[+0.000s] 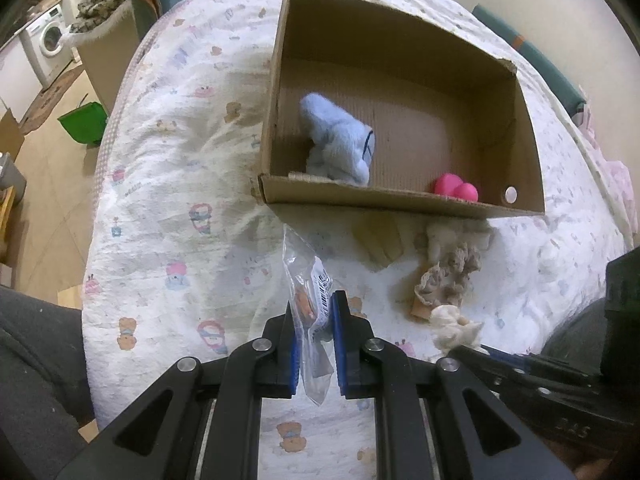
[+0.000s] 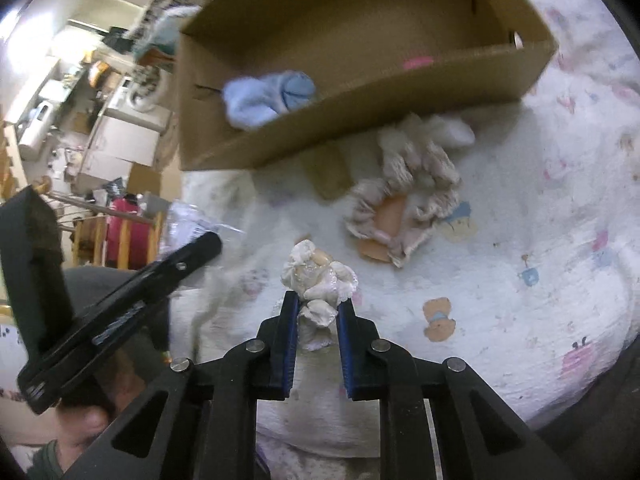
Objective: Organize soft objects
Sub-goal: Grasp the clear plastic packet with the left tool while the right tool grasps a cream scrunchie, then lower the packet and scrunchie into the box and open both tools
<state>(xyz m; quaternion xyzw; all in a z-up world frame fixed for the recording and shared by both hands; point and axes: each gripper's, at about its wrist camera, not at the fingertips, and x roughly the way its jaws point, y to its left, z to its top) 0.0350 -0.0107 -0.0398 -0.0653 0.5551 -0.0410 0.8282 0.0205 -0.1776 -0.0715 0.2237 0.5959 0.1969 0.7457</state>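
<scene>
The left gripper (image 1: 313, 312) is clamping a clear plastic packet (image 1: 310, 300) between its blue-padded fingers (image 1: 341, 344), the packet standing upright with a barcode label and something orange showing through the film, its lower end hanging down between the jaws. The right gripper (image 2: 318, 308) is pinching a small cream-white crumpled fabric piece (image 2: 318, 280), which is bulging out above the fingertips (image 2: 289, 320); from the left wrist view the same white bundle (image 1: 454, 326) is sitting at the tip of the right tool, just right of the packet. Both grippers are hovering over a quilted bedspread (image 1: 180, 200) printed with small cartoon bears. Just beyond the white bundle a beige ruffled scrunchie on an orange card (image 2: 400, 204) is lying on the cover, and past it a fuzzy cream soft item (image 2: 440, 130) is resting against the near wall of an open cardboard box (image 1: 400, 200). Beside these a flat tan piece (image 1: 380, 240) is lying by the box wall. Inside the box a light blue plush toy (image 1: 340, 148) is slumping in the near left corner, and a bright pink rounded object (image 1: 456, 189) is sitting toward the near right, mostly hidden by the wall. Farther left, off the bed, a green bin (image 1: 82, 124) and a washing machine (image 1: 50, 36) are standing on the floor.
</scene>
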